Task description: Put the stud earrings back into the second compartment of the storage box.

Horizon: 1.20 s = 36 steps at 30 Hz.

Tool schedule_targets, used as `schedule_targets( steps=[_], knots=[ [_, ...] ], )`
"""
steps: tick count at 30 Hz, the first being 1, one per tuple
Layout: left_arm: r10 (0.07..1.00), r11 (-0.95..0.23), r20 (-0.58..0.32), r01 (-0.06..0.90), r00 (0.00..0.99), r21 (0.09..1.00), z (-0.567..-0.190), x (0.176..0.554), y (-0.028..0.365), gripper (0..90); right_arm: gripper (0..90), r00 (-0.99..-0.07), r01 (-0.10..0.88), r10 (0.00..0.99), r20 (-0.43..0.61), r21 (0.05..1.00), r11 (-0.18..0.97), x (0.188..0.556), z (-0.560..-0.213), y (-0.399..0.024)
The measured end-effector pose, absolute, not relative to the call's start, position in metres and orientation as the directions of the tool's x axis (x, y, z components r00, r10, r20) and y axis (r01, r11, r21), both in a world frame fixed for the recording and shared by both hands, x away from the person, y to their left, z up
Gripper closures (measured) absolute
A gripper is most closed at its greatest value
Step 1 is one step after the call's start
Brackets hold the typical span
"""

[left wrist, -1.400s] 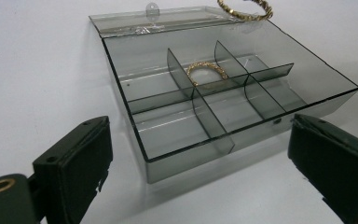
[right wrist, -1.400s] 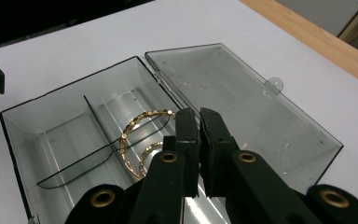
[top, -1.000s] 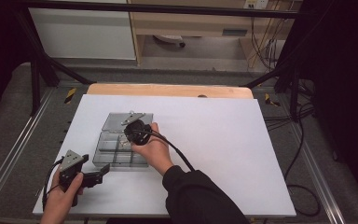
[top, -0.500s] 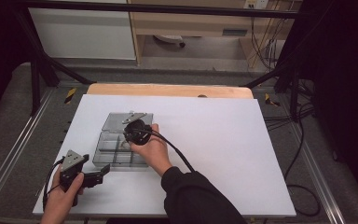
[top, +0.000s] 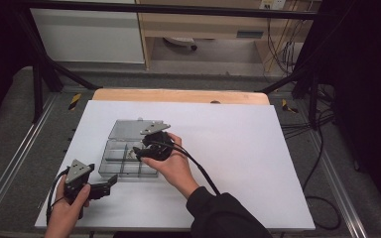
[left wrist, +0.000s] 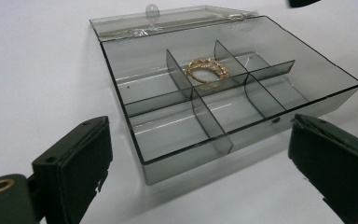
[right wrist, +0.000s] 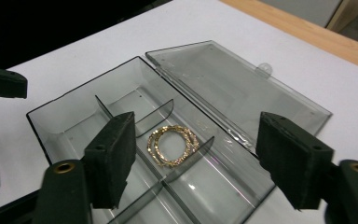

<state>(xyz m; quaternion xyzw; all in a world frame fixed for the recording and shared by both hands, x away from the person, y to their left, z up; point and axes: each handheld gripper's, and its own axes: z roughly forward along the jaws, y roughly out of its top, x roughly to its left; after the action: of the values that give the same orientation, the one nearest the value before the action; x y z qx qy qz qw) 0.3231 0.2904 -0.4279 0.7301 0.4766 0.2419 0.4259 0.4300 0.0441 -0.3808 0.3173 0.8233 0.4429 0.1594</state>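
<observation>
- Clear smoky plastic organizer box (top: 129, 157) sits on the white table (top: 258, 148), left of centre, lid (top: 131, 129) flipped fully open and lying flat on the far side.
- Box has dividers making several compartments; gold bracelets (right wrist: 172, 144), two rings lying together, rest flat in a middle compartment of the row next to the lid hinge.
- Same bracelets (left wrist: 208, 70) show in the left gripper view, far row, middle cell, touching the divider beside them.
- Right gripper (top: 140, 151) hangs over the box, just above the bracelets; jaws have just been opening and now stand spread wide, nothing pinched between them.
- In the right gripper view the bracelets lie between the two black pads (right wrist: 112, 158) but below them, pads not touching.
- Right hand (top: 176, 166) wraps the gripper body, cable trailing back along the dark sleeve.
- Left gripper (top: 110, 182) rests low near the table's near-left edge, just beside the box's near corner, pointed at it.
- Left jaws spread wide, empty; box front wall (left wrist: 205, 158) sits apart from both pads.
- Other compartments look empty.
</observation>
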Motion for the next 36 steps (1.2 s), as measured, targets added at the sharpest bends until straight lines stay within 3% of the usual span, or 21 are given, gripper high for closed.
schedule_targets(
  steps=[12,27,36],
  knots=[
    [0.901,-0.181,-0.057,0.49,0.431,0.852,-0.429,0.32,0.289,6.6,10.1,-0.722,0.394,0.69,0.054,0.852,0.345,0.416,-0.37,-0.004],
    [0.898,-0.186,-0.056,0.492,0.436,0.85,-0.429,0.314,0.286,6.6,4.8,-0.723,0.346,0.69,0.028,0.88,0.326,0.409,-0.361,-0.032],
    [0.895,-0.192,-0.053,0.489,0.443,0.851,-0.428,0.311,0.287,6.6,7.6,-0.735,0.352,0.676,0.054,0.882,0.313,0.41,-0.358,-0.04]
  ],
)
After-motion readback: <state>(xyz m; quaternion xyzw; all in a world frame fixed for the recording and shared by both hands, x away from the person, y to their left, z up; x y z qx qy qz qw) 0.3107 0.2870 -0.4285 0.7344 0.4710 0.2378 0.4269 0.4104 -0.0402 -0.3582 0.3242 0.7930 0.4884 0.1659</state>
